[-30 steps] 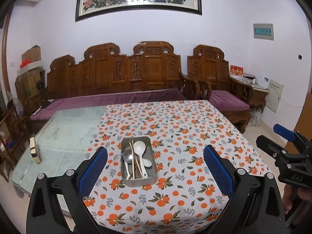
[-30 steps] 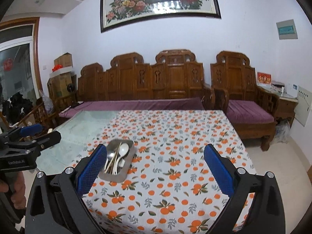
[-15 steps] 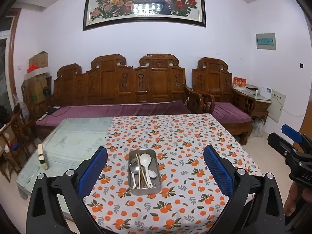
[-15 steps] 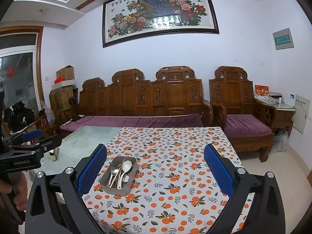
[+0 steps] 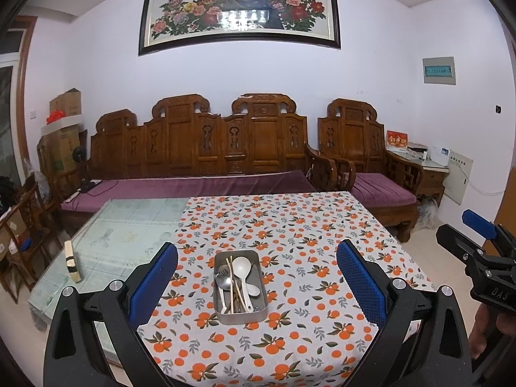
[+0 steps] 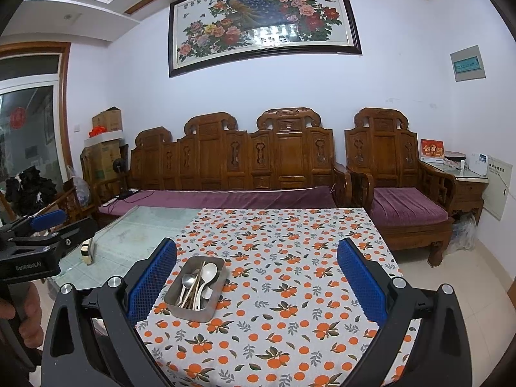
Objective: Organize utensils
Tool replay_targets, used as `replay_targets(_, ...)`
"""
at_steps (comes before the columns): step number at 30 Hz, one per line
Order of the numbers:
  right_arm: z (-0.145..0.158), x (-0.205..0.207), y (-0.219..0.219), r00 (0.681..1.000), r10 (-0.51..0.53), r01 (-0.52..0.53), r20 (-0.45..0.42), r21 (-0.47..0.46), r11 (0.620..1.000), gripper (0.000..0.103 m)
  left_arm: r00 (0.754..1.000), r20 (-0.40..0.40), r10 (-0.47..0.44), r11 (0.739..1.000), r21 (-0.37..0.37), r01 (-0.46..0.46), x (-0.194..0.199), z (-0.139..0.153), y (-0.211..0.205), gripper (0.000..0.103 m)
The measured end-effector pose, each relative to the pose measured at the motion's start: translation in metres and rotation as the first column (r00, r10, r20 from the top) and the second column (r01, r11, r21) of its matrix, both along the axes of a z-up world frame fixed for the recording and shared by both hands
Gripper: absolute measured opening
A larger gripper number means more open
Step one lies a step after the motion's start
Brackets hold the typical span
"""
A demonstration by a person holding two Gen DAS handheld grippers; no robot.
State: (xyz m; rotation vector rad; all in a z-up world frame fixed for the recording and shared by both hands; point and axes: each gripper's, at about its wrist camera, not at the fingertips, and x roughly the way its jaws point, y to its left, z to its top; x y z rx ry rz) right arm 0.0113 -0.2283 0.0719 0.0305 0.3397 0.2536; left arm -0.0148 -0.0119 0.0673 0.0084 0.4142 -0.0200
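Both grippers pulled back higher from one metal tray [image 5: 240, 314], left gripper [image 5: 257, 285] and right gripper [image 6: 257, 285] fingers spread empty, two white spoons [image 5: 242, 271], one metal spoon [image 5: 222, 281]

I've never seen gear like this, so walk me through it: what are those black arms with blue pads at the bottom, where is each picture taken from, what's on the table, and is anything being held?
There is no machine here. A person holds a hand-operated claw in each hand, and a wide-angle camera on each one looks forward along its two fingers. One picture comes from the left claw, the other from the right claw; the blue pads are their fingertips. Each view also catches the other claw at its edge.

On the table lies an orange-patterned tablecloth covering the right part; the left part is bare glass. On the cloth sits a metal tray holding a white spoon, metal spoons and chopsticks. A small pale block stands on the glass.

Both claws are open, above the table's near edge, holding nothing.
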Motion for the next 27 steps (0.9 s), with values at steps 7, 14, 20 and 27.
replay_targets(7, -0.0023, 0.0012, 0.0014, 1.000, -0.001, 0.001, -0.003, -0.004, 1.000, 0.100, 1.000, 0.004, -0.011, 1.000, -0.006, 0.011, -0.0014, -0.0024, 0.0014, 0.095)
replay_targets(14, -0.0029, 0.0012, 0.0013, 1.000, -0.002, 0.002, -0.003, -0.004, 1.000, 0.100, 1.000, 0.006, -0.015, 1.000, -0.010, 0.015, -0.0009, -0.0027, 0.0009, 0.095)
replay_targets(20, -0.0029, 0.0006, 0.0013, 1.000, -0.002, 0.002, -0.004, -0.003, 1.000, 0.100, 1.000, 0.011, -0.015, 1.000, -0.013, 0.016, -0.0009, -0.0029, 0.0005, 0.095)
replay_targets(27, -0.0034, -0.0006, 0.0022, 1.000, 0.000, 0.000, -0.002, -0.003, 1.000, 0.100, 1.000, 0.011, -0.015, 1.000, -0.011, 0.015, -0.0014, -0.0031, 0.0007, 0.095)
